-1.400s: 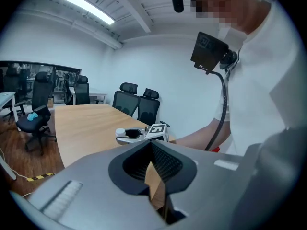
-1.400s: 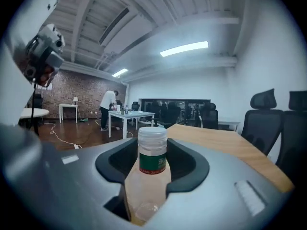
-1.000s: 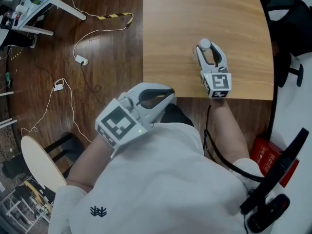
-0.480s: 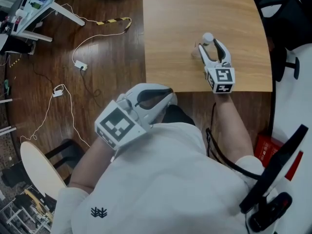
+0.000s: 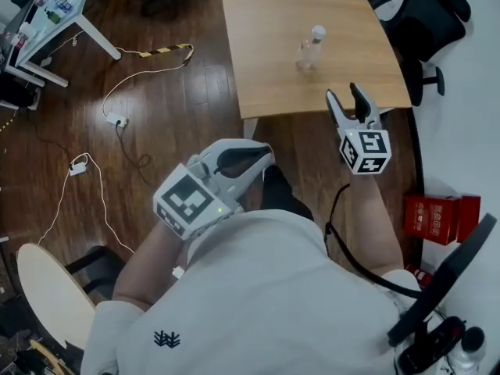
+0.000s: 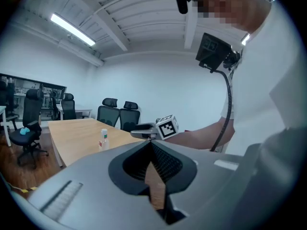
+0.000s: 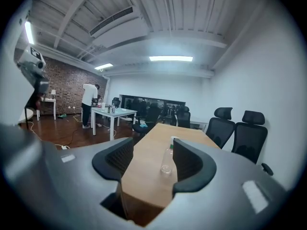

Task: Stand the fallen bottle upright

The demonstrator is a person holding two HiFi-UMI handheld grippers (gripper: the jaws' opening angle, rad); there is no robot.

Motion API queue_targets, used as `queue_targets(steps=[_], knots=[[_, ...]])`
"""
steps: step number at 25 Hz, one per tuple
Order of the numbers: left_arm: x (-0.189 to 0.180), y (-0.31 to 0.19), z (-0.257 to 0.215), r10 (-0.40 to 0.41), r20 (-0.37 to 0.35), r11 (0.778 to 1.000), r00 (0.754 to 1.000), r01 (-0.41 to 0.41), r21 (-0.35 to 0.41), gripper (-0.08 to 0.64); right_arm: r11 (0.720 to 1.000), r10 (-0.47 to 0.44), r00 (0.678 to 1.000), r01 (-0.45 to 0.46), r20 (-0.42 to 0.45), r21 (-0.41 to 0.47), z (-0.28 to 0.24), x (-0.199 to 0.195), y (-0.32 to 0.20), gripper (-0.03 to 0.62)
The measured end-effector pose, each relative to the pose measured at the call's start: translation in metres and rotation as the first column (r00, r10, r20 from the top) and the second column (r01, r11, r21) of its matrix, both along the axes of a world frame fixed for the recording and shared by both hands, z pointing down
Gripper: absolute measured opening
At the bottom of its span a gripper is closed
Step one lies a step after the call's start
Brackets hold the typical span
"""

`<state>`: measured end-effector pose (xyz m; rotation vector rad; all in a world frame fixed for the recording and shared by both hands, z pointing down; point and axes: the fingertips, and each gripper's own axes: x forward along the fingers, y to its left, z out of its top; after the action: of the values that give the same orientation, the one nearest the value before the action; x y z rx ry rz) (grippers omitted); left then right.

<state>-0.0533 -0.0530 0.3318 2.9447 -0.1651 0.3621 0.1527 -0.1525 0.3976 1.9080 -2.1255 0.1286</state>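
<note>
A small clear bottle [image 5: 309, 48] with a white cap stands upright on the wooden table [image 5: 266, 69], nothing touching it. My right gripper [image 5: 344, 94] is open and empty, held off the table's near edge, well short of the bottle. In the right gripper view the bottle [image 7: 167, 159] shows far off between the spread jaws of the right gripper [image 7: 152, 150]. My left gripper [image 5: 262, 153] is shut with nothing in it, held close to my body over the floor. The left gripper view shows the left gripper [image 6: 151, 145] closed, the bottle [image 6: 103, 140] on the table, and the right gripper [image 6: 144, 131] beyond.
Black office chairs [image 5: 426, 18] stand past the table's right end. White cables [image 5: 117, 119] trail over the dark wood floor at the left, near a white desk [image 5: 55, 14]. A red box [image 5: 433, 217] lies at the right. A person [image 7: 88, 104] stands at a far desk.
My right gripper has let go of the bottle's top and drawn back past the table edge. The bottle stays upright. The left gripper has hardly moved.
</note>
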Motion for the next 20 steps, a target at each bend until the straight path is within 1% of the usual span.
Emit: queue_targets(steps=[4, 6, 8, 11, 14, 17, 20], knots=[[-0.033, 0.046, 0.006, 0.015, -0.022, 1.000, 1.000, -0.015, -0.003, 0.000, 0.999, -0.019, 0.999, 0.021, 0.047, -0.049, -0.017, -0.047, 0.097, 0.252], [-0.042, 0.066, 0.008, 0.021, -0.027, 1.000, 0.999, -0.021, 0.022, 0.000, 0.997, -0.021, 0.997, 0.027, 0.078, -0.066, -0.020, -0.062, 0.137, 0.252], [-0.044, 0.084, 0.016, 0.029, -0.008, 0.998, 1.000, -0.029, 0.052, 0.000, 0.997, -0.034, 0.994, 0.041, 0.101, -0.072, -0.020, -0.073, 0.169, 0.253], [-0.051, 0.118, 0.025, 0.068, -0.008, 0.996, 0.998, -0.067, 0.061, 0.000, 0.994, -0.057, 0.993, 0.067, 0.107, -0.090, -0.020, -0.092, 0.221, 0.253], [-0.072, 0.155, 0.017, 0.110, -0.016, 0.991, 0.994, -0.108, 0.080, 0.000, 0.994, -0.053, 0.994, 0.061, 0.091, -0.091, -0.040, -0.119, 0.279, 0.253], [-0.080, 0.183, 0.004, 0.101, -0.014, 0.993, 0.995, -0.100, 0.068, 0.000, 0.994, -0.060, 0.991, 0.070, 0.117, -0.086, -0.057, -0.129, 0.321, 0.253], [-0.069, 0.214, -0.005, 0.134, -0.006, 0.988, 0.991, -0.133, 0.081, 0.000, 0.997, -0.028, 0.989, 0.039, 0.145, -0.072, -0.063, -0.124, 0.360, 0.253]])
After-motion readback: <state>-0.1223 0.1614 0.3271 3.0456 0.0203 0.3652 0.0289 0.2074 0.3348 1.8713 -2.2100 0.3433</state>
